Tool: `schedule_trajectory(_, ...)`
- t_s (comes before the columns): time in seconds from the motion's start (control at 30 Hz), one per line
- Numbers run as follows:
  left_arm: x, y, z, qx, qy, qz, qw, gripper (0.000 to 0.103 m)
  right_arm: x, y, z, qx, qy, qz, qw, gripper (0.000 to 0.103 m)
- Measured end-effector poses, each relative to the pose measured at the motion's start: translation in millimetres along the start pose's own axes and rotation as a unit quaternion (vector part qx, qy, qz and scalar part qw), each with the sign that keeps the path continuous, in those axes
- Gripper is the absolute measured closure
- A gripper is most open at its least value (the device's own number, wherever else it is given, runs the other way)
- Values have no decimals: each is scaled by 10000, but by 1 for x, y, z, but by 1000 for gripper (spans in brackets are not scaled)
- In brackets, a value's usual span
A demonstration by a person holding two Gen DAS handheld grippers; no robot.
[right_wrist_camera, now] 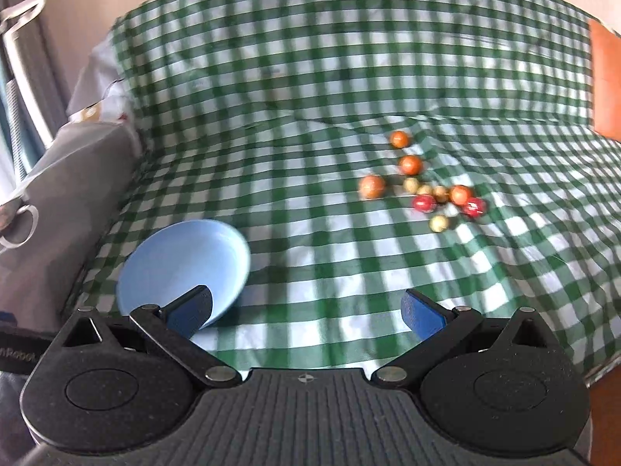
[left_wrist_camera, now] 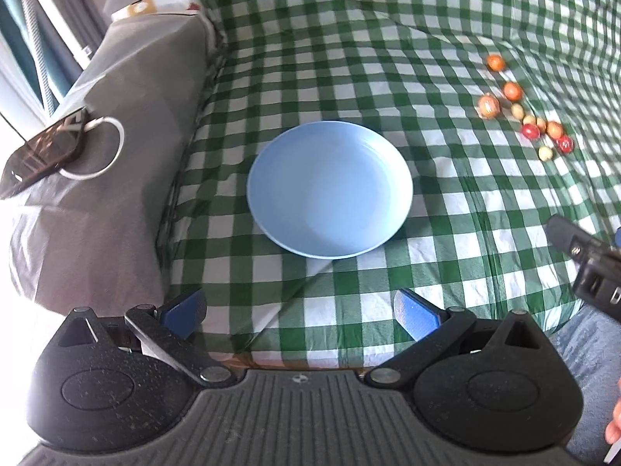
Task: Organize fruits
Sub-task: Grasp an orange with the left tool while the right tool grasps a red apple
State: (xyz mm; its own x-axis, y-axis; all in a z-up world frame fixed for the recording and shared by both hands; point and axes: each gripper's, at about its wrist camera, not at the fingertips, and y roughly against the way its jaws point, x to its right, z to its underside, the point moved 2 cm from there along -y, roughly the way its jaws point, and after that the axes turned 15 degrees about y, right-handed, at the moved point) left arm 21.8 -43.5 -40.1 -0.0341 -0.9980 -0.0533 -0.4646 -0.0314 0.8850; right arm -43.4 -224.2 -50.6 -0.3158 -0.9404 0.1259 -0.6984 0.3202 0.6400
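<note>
Both grippers held wide open and empty above the near edge of the checked cloth [left_wrist_camera: 349, 58]. Left gripper [left_wrist_camera: 300, 312] aimed at the blue plate [left_wrist_camera: 330, 190], which lay bare, with no fruit in it. Right gripper [right_wrist_camera: 306, 310] aimed more toward the small fruits [right_wrist_camera: 427, 190], well apart from the plate, to its right and farther back. Right-wrist view slightly blurred, so fine detail of the fruits hard to read.

Counted about ten small round fruits: orange ones [left_wrist_camera: 512, 91], red ones [left_wrist_camera: 529, 131], pale yellow ones [left_wrist_camera: 545, 153], several touching or just beside each other in a tight cluster.

Judged risks from here:
- Round fruits likely to roll when nudged; a finger coming down on the cluster could push neighbours away over the cloth.
- Cloth wrinkled and soft beneath, so a fingertip could catch a fold and drag the fruits with it.
- Two fruits could be pinched together, and one dropped on the way to the plate.
- Too strong a squeeze could crush a soft fruit.
- Shallow plate rim, so a fruit released from height could bounce or roll out.
</note>
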Motion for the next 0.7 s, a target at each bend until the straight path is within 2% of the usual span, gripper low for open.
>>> schedule_trajectory(0.4, 69, -35, -18, -244, -531, -58, 9983, 0, 75, -43, 15, -434, -673, 588, 9951, 1)
schedule_trajectory(0.57, 110, -58, -37, -147, -732, 262, 9969, 0, 115, -77, 13, -361, -713, 1105, 9907, 1)
schedule_trajectory(0.7, 154, -84, -58, -68, -884, 501, 9948, 0, 150, -116, 5, -188, -546, 1724, 9833, 1)
